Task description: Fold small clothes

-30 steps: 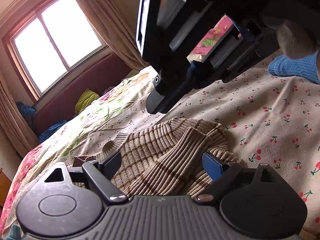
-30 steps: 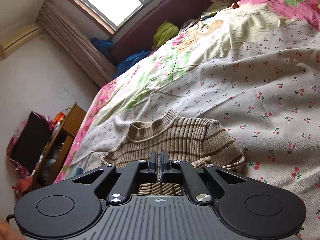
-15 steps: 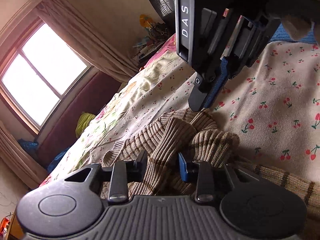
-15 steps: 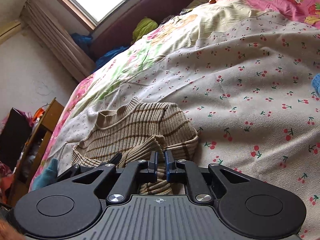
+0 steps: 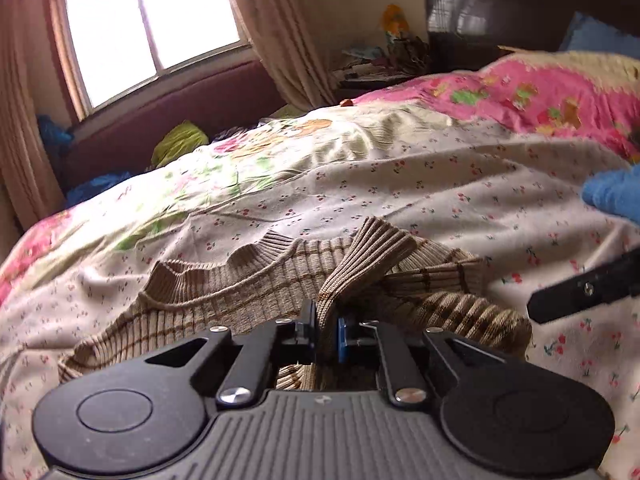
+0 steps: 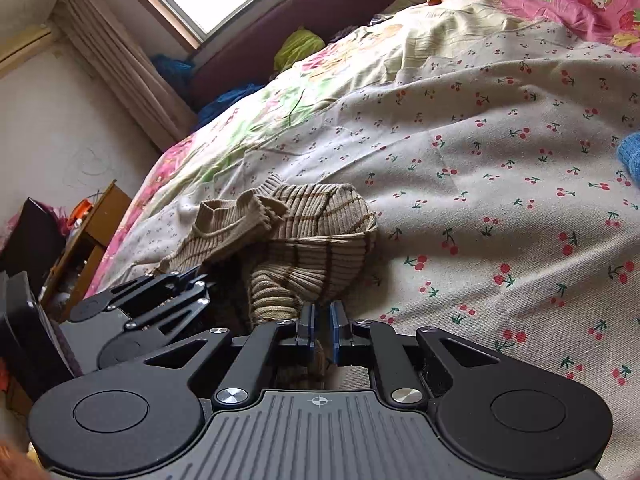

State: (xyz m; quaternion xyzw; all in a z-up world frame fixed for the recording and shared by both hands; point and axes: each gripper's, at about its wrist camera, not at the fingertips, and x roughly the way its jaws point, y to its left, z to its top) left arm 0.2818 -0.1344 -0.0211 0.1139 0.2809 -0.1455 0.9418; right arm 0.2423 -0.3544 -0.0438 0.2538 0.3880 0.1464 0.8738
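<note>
Sweater (image 5: 280, 280), one small ribbed tan knit with brown stripes, is lying crumpled on a bedspread (image 5: 400, 184) printed with cherries, its collar pointing toward the window (image 5: 148, 28); two grippers are working on it; the left gripper (image 5: 327, 330) is pinching a raised fold of the knit, its jaws having just been closing and now sitting narrow with the cloth pressed between the two pads; the right gripper (image 6: 322, 330) is sitting at the sweater's near edge, its jaws narrow, a bit of knit showing between them just behind the tips, though whether the pads are pressing it is hard to tell; in the right wrist view the left gripper (image 6: 196, 280) is showing at the left, low against the cloth; one blue knitted item (image 5: 616, 196) is lying at the right edge, well apart from the sweater; one green bundle (image 5: 178, 144) is resting below the window.
</note>
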